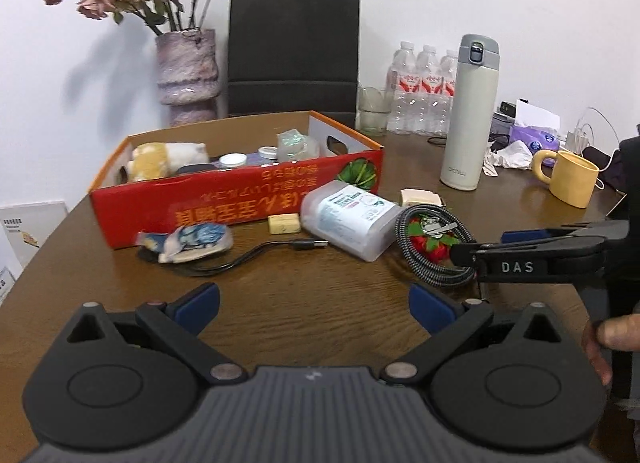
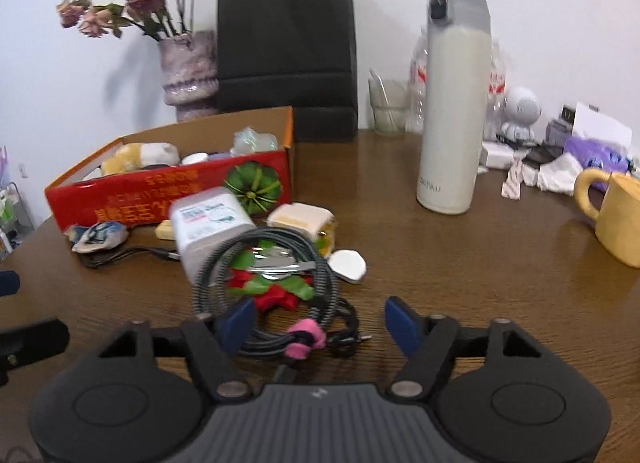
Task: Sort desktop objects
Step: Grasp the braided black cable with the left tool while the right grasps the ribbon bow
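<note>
the right gripper stands part open over the near end of the coiled braided cable, its 2 pads not pressing on it. the left gripper is wide and empty above bare wooden table, the red box beyond

Wooden table carries red box, flask, mug.

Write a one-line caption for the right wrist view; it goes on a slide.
Open right gripper over a coiled braided cable beside the red box.
</note>
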Available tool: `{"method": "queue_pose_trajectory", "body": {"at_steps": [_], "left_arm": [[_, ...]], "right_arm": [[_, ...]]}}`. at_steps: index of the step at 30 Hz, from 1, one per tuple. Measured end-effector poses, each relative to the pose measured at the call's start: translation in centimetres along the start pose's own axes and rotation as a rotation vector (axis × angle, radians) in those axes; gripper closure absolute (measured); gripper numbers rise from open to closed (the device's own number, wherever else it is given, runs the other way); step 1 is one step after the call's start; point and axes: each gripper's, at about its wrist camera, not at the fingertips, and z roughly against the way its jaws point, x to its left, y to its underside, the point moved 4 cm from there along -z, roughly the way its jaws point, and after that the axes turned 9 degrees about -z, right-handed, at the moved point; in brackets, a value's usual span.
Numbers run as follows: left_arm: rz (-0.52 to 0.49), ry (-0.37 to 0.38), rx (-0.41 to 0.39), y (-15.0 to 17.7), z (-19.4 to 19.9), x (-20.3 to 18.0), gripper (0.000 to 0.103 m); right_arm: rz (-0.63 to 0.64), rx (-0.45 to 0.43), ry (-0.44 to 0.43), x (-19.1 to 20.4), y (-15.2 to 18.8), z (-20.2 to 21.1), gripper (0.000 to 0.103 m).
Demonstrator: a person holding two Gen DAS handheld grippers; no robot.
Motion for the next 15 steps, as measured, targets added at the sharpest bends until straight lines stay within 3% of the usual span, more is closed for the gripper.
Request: {"method": "queue_pose_trajectory", "body": {"at_steps": [3,6,8,9,15], "left_arm": [[-0.006,0.016,0.014,-0.5,-1.2,-0.6,0.005],[-0.015,0.026,0.025,-0.9,-2.3,-1.3,0.008],[-0.015,0.034,0.031,-1.0,-2.7,-1.8,0.008],[-0.011,0.038,0.034,-1.0,-2.8,-2.0,0.008],[0.012,0.013,0.049,0.9,-1.2,-0.9,0.008]], "right_arm": [[-0.045,0.045,-0.012,-0.9,0.2,-1.4,0.054],[-0.031,0.043,-0.002,-0.7,0.1,-1.9,0.057],[0.041,0.037,0.036,0.3,0.2,-2.3,0.068],[0.063,0.030,0.029,0.7,0.3,-2.2,0.079],[0.191,-0.077,0.056,2.4,1.6,0.6,0.090]]}}
